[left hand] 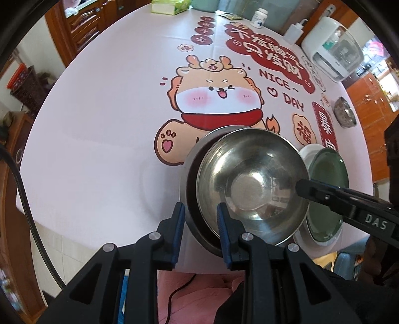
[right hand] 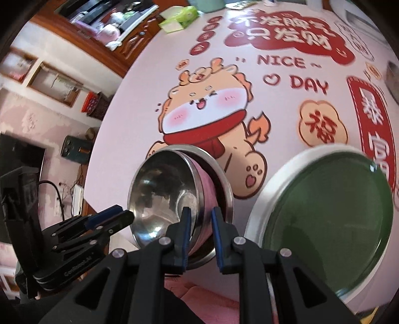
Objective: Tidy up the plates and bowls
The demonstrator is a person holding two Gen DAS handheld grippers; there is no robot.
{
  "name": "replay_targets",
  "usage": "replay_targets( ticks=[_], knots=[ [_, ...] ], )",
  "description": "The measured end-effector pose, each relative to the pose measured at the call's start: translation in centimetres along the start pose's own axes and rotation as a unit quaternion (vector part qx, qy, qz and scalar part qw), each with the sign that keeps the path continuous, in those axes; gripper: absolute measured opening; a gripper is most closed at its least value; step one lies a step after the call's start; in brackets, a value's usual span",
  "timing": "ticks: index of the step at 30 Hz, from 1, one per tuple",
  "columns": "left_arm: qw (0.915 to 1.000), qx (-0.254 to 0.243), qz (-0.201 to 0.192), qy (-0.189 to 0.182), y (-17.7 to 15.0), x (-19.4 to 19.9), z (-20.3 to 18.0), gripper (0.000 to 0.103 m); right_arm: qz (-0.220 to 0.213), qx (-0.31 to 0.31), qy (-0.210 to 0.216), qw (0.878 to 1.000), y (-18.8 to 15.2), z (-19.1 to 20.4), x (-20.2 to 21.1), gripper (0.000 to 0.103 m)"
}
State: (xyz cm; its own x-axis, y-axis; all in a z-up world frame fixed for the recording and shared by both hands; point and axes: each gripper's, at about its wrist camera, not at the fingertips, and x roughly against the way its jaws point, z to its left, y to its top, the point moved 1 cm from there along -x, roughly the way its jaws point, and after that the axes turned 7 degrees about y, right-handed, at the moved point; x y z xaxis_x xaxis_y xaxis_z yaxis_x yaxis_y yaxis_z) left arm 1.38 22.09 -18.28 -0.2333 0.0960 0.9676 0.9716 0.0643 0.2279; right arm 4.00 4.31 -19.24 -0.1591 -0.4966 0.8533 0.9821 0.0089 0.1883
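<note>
Two steel bowls sit nested near the table's front edge: an inner bowl (left hand: 251,179) tilted inside an outer bowl (left hand: 192,199). My left gripper (left hand: 200,219) is partly open, its fingers astride the rims on the left side. My right gripper (right hand: 200,224) straddles the inner bowl's (right hand: 159,199) right rim, jaws a little apart, the outer bowl (right hand: 222,184) behind; it shows in the left wrist view (left hand: 303,188). Whether either grips is unclear. A green glass plate (right hand: 326,219) lies on a white plate (right hand: 269,184) to the right.
A round table with a cartoon dragon cloth (left hand: 99,124). Another steel bowl (left hand: 344,112) sits at the far right. A white appliance (left hand: 331,54), a pump bottle (left hand: 295,31), a white jar (left hand: 259,17) and a tissue box (left hand: 169,7) stand at the back.
</note>
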Motion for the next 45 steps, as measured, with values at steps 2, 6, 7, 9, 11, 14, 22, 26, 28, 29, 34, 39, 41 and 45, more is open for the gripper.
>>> replay_targets(
  ticks=[2, 6, 7, 9, 11, 14, 22, 26, 28, 29, 34, 39, 41, 45],
  knots=[
    [0.9999, -0.01, -0.003, -0.011, 0.1, 0.2, 0.3, 0.025, -0.005, -0.012, -0.003, 1.0, -0.4, 0.1, -0.1, 0.018],
    [0.999, -0.033, -0.004, -0.029, 0.2, 0.4, 0.8, 0.026, -0.014, -0.043, -0.008, 0.999, -1.8, 0.4, -0.4, 0.018],
    [0.9987, -0.038, -0.004, -0.032, 0.1, 0.5, 0.9, 0.026, -0.015, -0.052, -0.01, 0.998, -2.2, 0.4, -0.5, 0.018],
    [0.9979, -0.051, -0.003, -0.04, 0.1, 0.5, 1.2, 0.026, -0.021, -0.072, -0.013, 0.997, -3.2, 0.5, -0.8, 0.022],
    [0.9968, -0.065, -0.002, -0.047, 0.0, 0.5, 1.5, 0.026, -0.031, -0.085, -0.012, 0.996, -4.0, 0.7, -0.8, 0.023],
    [0.995, -0.084, -0.001, -0.055, -0.2, 0.5, 1.8, 0.026, -0.056, -0.1, -0.004, 0.993, -5.4, 1.3, -0.4, 0.024],
    [0.9894, -0.12, -0.021, -0.078, 0.3, 1.4, 1.6, 0.029, -0.13, -0.112, -0.011, 0.985, -8.1, 2.7, 2.2, 0.034],
    [0.9858, -0.137, -0.04, -0.087, 0.9, 2.2, 0.4, 0.029, -0.174, -0.121, -0.025, 0.977, -8.8, 2.4, 4.1, 0.034],
    [0.984, -0.148, -0.045, -0.088, 1.2, 2.5, -0.5, 0.03, -0.198, -0.126, -0.034, 0.971, -9.4, 2.1, 5.3, 0.035],
    [0.9832, -0.151, -0.047, -0.091, 1.3, 2.6, -0.9, 0.03, -0.207, -0.128, -0.039, 0.969, -9.6, 2.0, 5.7, 0.036],
    [0.9794, -0.166, -0.065, -0.094, 1.7, 3.5, -3.2, 0.031, -0.257, -0.142, -0.055, 0.954, -10.6, 0.5, 8.1, 0.045],
    [0.9791, -0.169, -0.083, -0.077, 2.4, 4.2, -5.6, 0.053, -0.279, -0.144, -0.063, 0.947, -10.5, -1.3, 9.8, 0.045],
    [0.9793, -0.165, -0.091, -0.073, 2.7, 4.6, -6.7, 0.054, -0.286, -0.14, -0.064, 0.946, -10.4, -2.2, 10.6, 0.045],
    [0.9797, -0.155, -0.109, -0.066, 3.2, 5.4, -9.0, 0.058, -0.297, -0.13, -0.06, 0.944, -9.8, -3.8, 12.0, 0.047]
  ],
)
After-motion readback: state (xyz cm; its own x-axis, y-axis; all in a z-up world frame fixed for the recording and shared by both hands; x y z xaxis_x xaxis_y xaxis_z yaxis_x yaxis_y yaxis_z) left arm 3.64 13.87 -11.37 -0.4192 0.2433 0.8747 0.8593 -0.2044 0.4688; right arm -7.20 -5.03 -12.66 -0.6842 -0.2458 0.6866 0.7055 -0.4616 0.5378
